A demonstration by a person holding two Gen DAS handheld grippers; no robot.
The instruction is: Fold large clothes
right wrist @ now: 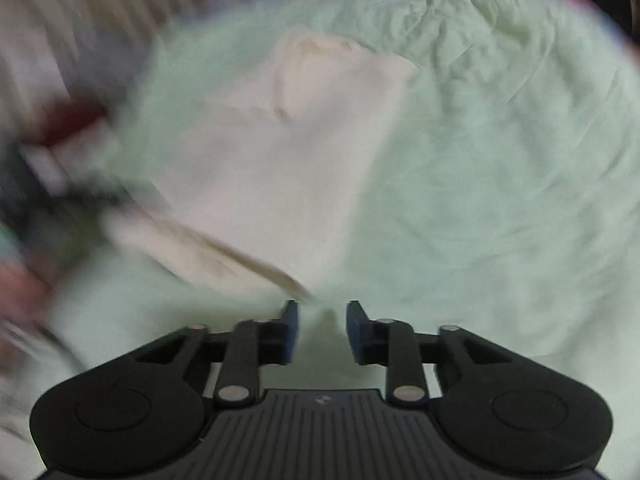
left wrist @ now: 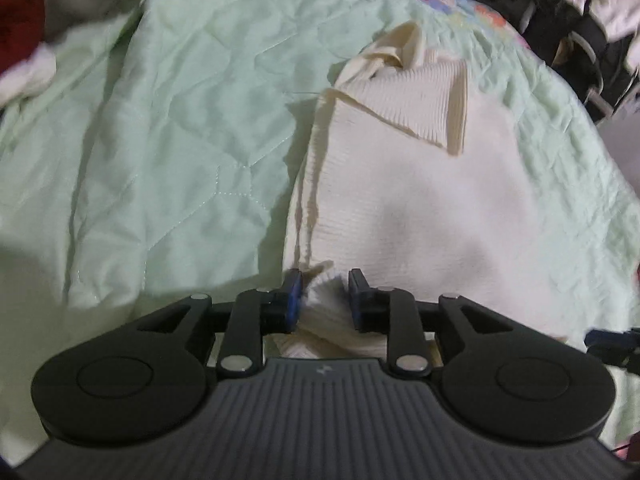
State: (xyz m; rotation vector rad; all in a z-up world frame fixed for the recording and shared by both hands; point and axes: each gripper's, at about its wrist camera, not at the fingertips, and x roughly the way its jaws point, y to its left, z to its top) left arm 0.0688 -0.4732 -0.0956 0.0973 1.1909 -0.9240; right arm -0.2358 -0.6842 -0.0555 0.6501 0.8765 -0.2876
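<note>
Left gripper [left wrist: 322, 298], right gripper [right wrist: 322, 330] — black, blue pads, silver pivots.

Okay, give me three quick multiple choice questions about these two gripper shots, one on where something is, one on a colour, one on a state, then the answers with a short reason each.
1. Where does the cream sweater lie?
A. On the quilt
B. On a chair
C. In a basket

2. What colour is the quilt under it?
A. Navy
B. Pale green
C. Orange

3. What is between the jaws of the right gripper?
A. A sweater cuff
B. A hanger
C. Nothing

Answers: 1 A, the sweater is spread flat on the quilt. 2 B, the quilted cover is pale green in both views. 3 C, the jaws stand apart, with only quilt seen through the gap.
</note>
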